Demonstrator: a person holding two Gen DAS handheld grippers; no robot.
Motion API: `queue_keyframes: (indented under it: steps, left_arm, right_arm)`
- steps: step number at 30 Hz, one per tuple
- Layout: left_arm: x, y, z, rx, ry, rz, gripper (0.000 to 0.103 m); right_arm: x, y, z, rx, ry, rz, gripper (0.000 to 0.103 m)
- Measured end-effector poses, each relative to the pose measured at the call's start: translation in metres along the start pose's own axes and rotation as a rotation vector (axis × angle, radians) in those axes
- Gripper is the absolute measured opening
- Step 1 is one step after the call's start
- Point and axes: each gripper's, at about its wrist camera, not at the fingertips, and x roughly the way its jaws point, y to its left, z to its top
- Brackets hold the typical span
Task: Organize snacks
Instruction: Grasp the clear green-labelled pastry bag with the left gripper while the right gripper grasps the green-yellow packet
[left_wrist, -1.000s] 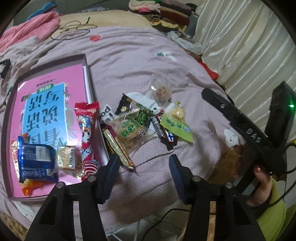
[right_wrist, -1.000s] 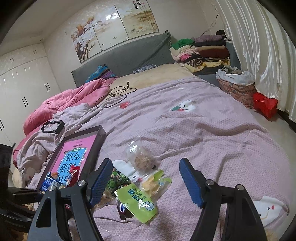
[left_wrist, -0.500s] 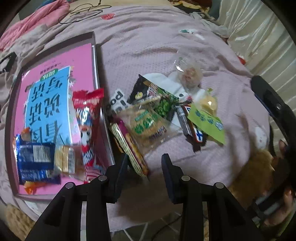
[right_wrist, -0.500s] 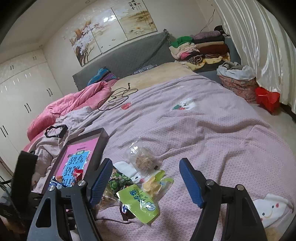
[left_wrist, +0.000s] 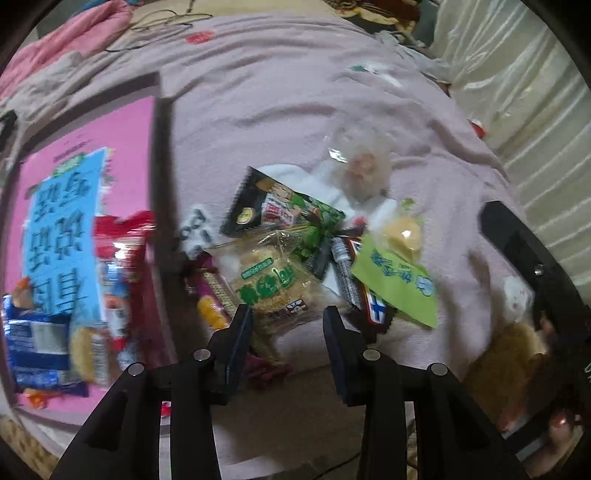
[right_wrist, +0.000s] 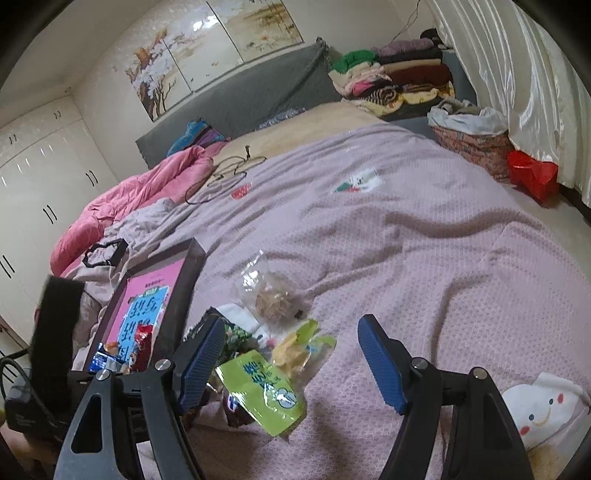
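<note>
Hovering low over the near edge of the snack pile, the left gripper (left_wrist: 288, 325) had its 2 fingers parted with a moderate gap, and nothing was clamped between them. The clear rice cracker packet (left_wrist: 271, 282) with green lettering lay just ahead of the fingertips, its near edge between them; whether either pad touched it could not be told through the blur. Beside that packet's left edge lay a slim purple wafer bar (left_wrist: 212, 291), partly under it. Behind it sat a black and green pea packet (left_wrist: 284, 214), and to the right a lime green pouch (left_wrist: 397, 282) overlapped a dark chocolate bar (left_wrist: 373, 306). A clear bag of pale pieces (left_wrist: 360, 162) lay at the far side of the pile, all of it on the mauve bedspread (left_wrist: 295, 92).

Left of the pile stood the dark-rimmed tray (left_wrist: 162, 177) with a pink and blue printed floor. It held a red packet (left_wrist: 118, 258), a blue packet (left_wrist: 35, 339) and a small golden cake packet (left_wrist: 88, 354) at its near end.

The right gripper (right_wrist: 291, 362) hung above the bedspread with its blue-padded fingers (right_wrist: 201, 362) wide apart and nothing between them, the lime green pouch (right_wrist: 258, 391) below its left finger. A pink quilt (right_wrist: 140, 192) was bunched at the far left of the bed.
</note>
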Motion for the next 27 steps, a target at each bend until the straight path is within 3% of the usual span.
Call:
queue_keyframes:
  steps: [8, 14, 23, 25, 27]
  left_arm:
    - [-0.011, 0.008, -0.014, -0.013, -0.037, -0.022, 0.042]
    - [-0.016, 0.016, -0.020, -0.014, -0.009, -0.011, 0.046]
    - [-0.007, 0.002, -0.016, -0.023, 0.028, 0.066, 0.048]
    - [-0.005, -0.004, -0.015, -0.031, 0.033, 0.045, 0.055]
    - [-0.007, -0.005, -0.015, -0.019, 0.021, 0.031, 0.055]
  right_arm:
    - [0.009, 0.000, -0.003, -0.001, 0.039, -0.006, 0.074]
    - [0.011, -0.001, -0.003, 0.003, 0.044, -0.004, 0.074]
    - [0.011, -0.003, -0.003, 0.007, 0.043, -0.013, 0.074]
    - [0.012, -0.006, -0.003, 0.007, 0.051, -0.027, 0.074]
    - [0.014, -0.010, -0.003, 0.021, 0.063, -0.024, 0.074]
